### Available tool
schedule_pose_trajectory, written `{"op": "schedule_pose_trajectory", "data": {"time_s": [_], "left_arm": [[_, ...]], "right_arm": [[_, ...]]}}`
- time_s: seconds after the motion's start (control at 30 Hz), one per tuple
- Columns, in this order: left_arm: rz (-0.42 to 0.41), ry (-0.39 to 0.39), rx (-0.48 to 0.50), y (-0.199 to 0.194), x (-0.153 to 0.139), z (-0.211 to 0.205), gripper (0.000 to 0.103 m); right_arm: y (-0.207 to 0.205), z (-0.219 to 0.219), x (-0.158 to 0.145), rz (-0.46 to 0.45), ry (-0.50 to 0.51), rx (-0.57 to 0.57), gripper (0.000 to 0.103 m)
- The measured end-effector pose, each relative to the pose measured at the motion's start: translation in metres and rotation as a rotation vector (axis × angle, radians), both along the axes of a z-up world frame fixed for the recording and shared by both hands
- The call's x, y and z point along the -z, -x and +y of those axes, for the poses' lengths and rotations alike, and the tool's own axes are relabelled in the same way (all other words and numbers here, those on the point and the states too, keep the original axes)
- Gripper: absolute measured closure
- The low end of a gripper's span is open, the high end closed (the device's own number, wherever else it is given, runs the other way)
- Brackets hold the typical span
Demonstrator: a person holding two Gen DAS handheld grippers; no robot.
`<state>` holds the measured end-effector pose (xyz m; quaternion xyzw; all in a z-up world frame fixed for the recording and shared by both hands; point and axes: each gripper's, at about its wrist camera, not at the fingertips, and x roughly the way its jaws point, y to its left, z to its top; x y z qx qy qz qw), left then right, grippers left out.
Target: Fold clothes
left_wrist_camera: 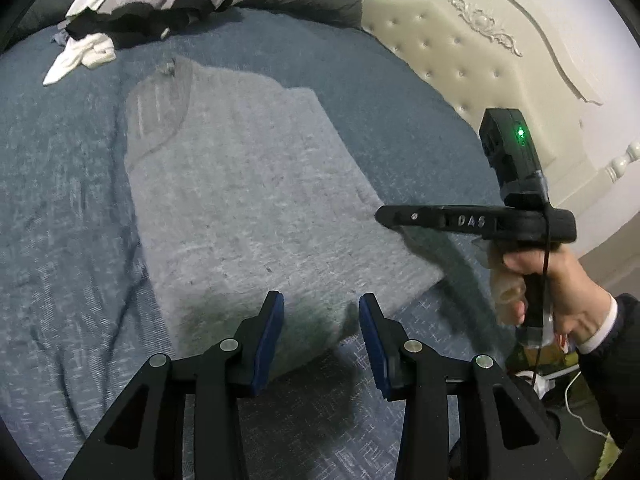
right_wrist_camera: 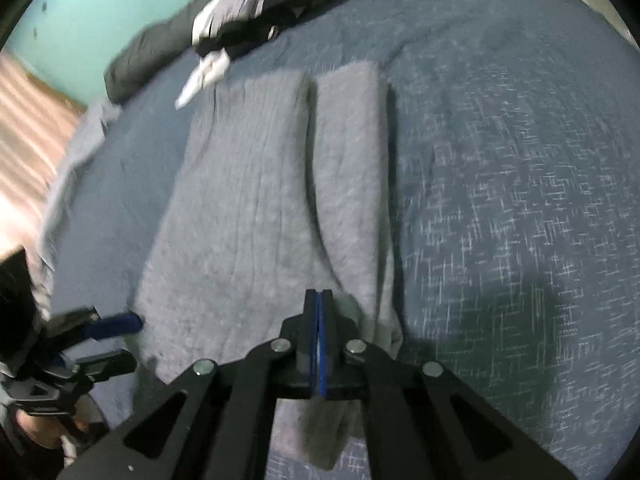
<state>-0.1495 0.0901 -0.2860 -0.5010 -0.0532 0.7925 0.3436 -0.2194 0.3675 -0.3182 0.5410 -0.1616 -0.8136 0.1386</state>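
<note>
Grey sweater (left_wrist_camera: 248,184) spread flat on blue bedspread (left_wrist_camera: 60,208), sleeves folded in over the body, neckline toward the far side near a heap of clothes (left_wrist_camera: 160,4). Seen from the right wrist as two long panels side by side with a dark crease between, narrower panel (right_wrist_camera: 352,184) on the right, hem end nearest the camera. Left gripper (left_wrist_camera: 321,304) poised just above the near hem corner, blue pads (left_wrist_camera: 272,336) standing apart, nothing between them but the sweater's edge lying below, pads not pressing on cloth. Same left gripper (right_wrist_camera: 120,340) visible at the left edge of the right wrist view, beside the sweater's near left corner, jaws parted. Right gripper (right_wrist_camera: 319,300) pressed fully together, blue pads meeting in a thin line, hanging over the hem where the two panels converge; a fold of grey knit (right_wrist_camera: 324,432) drooping beneath the jaws, though whether any cloth is caught between the pads cannot be told. From the left wrist view, right gripper (left_wrist_camera: 384,216) reaching in from the right, tip at the sweater's right edge, held by a hand (left_wrist_camera: 560,288) with a dark sleeve and white cuff. Cream tufted headboard (left_wrist_camera: 460,60) beyond the bed on the right; teal wall (right_wrist_camera: 100,12) beyond it on the left.
</note>
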Motion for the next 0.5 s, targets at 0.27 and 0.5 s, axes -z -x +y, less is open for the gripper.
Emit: {"op": "schedule_pose_trajectory", "data": {"time_s": [0.27,0.5], "left_arm": [[-0.027,-0.001,-0.104,0.016,0.012,-0.032,0.061],[-0.032,0.000,-0.094,0.011,0.023,-0.035,0.061]], "right_arm": [[0.027,-0.008,-0.015,0.065,0.062,-0.074,0.101],[0.057,-0.016,0.010,-0.001,-0.009,-0.109,0.103]]}}
